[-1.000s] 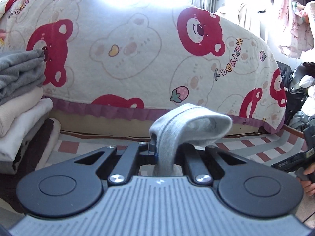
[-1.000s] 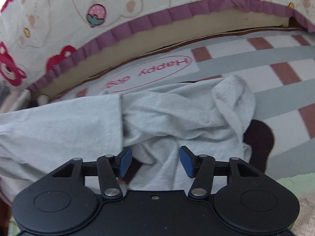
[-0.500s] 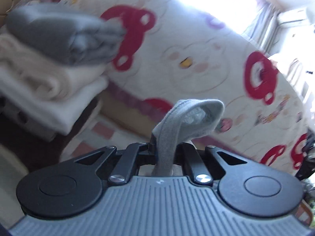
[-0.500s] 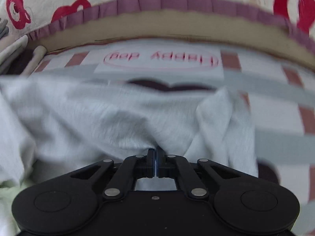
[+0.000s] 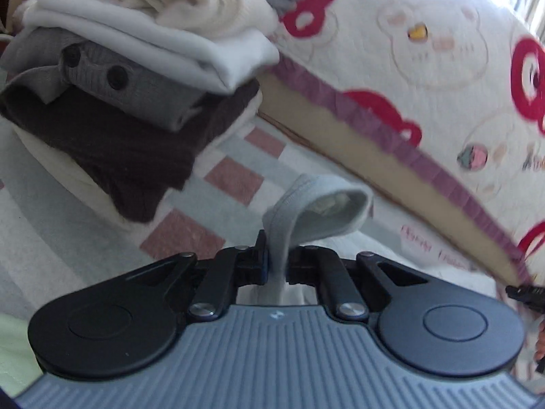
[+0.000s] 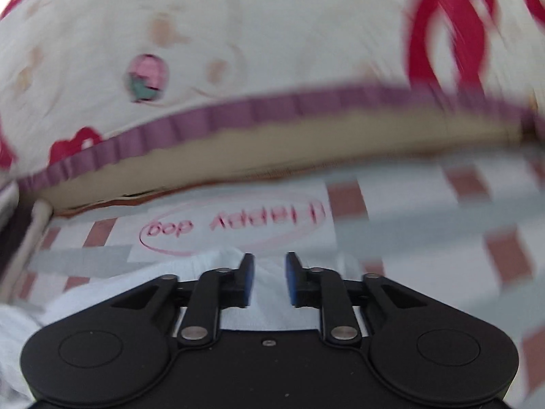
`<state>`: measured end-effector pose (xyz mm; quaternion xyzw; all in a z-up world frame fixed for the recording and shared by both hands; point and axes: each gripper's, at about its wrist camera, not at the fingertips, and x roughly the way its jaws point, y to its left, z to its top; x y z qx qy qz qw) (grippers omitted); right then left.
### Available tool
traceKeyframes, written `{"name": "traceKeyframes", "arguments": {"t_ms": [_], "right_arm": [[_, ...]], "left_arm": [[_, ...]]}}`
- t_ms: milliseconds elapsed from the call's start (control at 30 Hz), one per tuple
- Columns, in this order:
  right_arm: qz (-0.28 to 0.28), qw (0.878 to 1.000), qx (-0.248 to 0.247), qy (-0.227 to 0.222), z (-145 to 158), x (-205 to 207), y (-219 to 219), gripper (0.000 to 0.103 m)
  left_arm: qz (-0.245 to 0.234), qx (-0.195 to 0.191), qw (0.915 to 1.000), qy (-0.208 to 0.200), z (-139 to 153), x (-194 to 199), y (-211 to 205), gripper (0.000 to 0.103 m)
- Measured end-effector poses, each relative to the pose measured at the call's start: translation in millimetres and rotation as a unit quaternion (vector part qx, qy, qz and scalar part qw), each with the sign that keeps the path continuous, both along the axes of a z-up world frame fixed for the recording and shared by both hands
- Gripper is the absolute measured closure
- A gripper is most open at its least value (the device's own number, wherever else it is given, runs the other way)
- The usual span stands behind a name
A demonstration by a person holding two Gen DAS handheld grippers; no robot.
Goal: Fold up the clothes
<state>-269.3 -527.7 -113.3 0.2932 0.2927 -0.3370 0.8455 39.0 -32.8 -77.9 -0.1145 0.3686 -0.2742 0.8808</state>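
We're mid-fold: left gripper (image 5: 276,266) clenched on the pale grey garment (image 5: 320,204) hem, just right of the folded stack (image 5: 143,78). Right gripper (image 6: 267,279) is opening, cloth lying loose between the jaws; next it probably needs a fresh pinch.

Left clamped, right opening.
Left black two-finger gripper (image 5: 276,266) pinches cloth; right black two-finger gripper (image 6: 269,279) jaws parting, nothing pressed.

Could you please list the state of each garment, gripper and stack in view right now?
Left gripper: shut on light grey garment.
Light grey garment: pinched edge, looped over the fingers.
Right gripper: opening, garment beneath, not pinched.
Folded clothes stack: piled, folded.
Bear-print quilt: draped.
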Motion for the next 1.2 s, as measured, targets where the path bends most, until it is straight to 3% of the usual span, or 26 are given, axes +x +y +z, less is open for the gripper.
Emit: {"name": "traceKeyframes", "arguments": {"t_ms": [100,233,300,433,567,600,633,700,800,900,1000,1100,1200], "right_arm": [[-0.068,0.995,0.077,-0.012,-19.4,-31.0,-6.5,0.057],[-0.142,0.965,0.213,-0.057,-49.8,-72.1,-11.0,0.051],[-0.158,0.954,0.243,-0.076,-58.0,-85.1,-4.6,0.049],[-0.152,0.95,0.263,-0.065,-64.4,-83.9,7.3,0.046],[-0.129,0.96,0.243,-0.043,-65.7,-74.0,14.5,0.045],[-0.112,0.963,0.237,-0.057,-64.9,-72.0,16.0,0.053],[-0.092,0.965,0.233,-0.075,-63.9,-69.8,17.3,0.074],[-0.052,0.97,0.211,-0.11,-57.1,-63.4,20.6,0.096],[-0.004,0.977,0.135,-0.164,-30.0,-62.2,31.3,0.096],[0.032,0.958,0.101,-0.267,-6.1,-73.5,33.7,0.097],[0.016,0.967,0.08,-0.243,-2.0,-73.2,28.9,0.096],[-0.009,0.973,0.105,-0.204,-12.9,-70.7,22.4,0.096],[-0.004,0.976,0.111,-0.188,-15.3,-67.0,21.9,0.096]], "left_arm": [[-0.006,0.012,0.9998,-0.015,1.7,-6.3,-0.8,0.096],[0.011,-0.004,0.9999,-0.007,3.3,-7.2,3.0,0.091],[0.007,-0.014,0.9999,-0.006,5.4,-9.9,1.3,0.091],[-0.041,-0.003,0.999,-0.02,10.9,-17.6,-22.2,0.074],[-0.09,-0.011,0.9958,0.005,5.2,-19.1,-53.5,0.061],[-0.104,-0.013,0.9943,0.016,1.5,-18.8,-62.5,0.059],[-0.119,-0.01,0.9926,0.024,-2.5,-19.0,-71.7,0.057],[-0.133,0.008,0.9904,0.036,-11.0,-21.6,-88.0,0.056],[-0.132,0.025,0.989,0.062,-23.1,-22.9,-105.1,0.053],[-0.11,0.007,0.9897,0.092,-30.8,-19.9,-103.1,0.053],[-0.103,0.021,0.9912,0.081,-31.5,-17.0,-102.7,0.049],[-0.093,0.025,0.9919,0.082,-31.4,-3.8,-104.3,0.047],[-0.072,0.019,0.9907,0.114,-37.7,17.8,-111.0,0.033]]}}
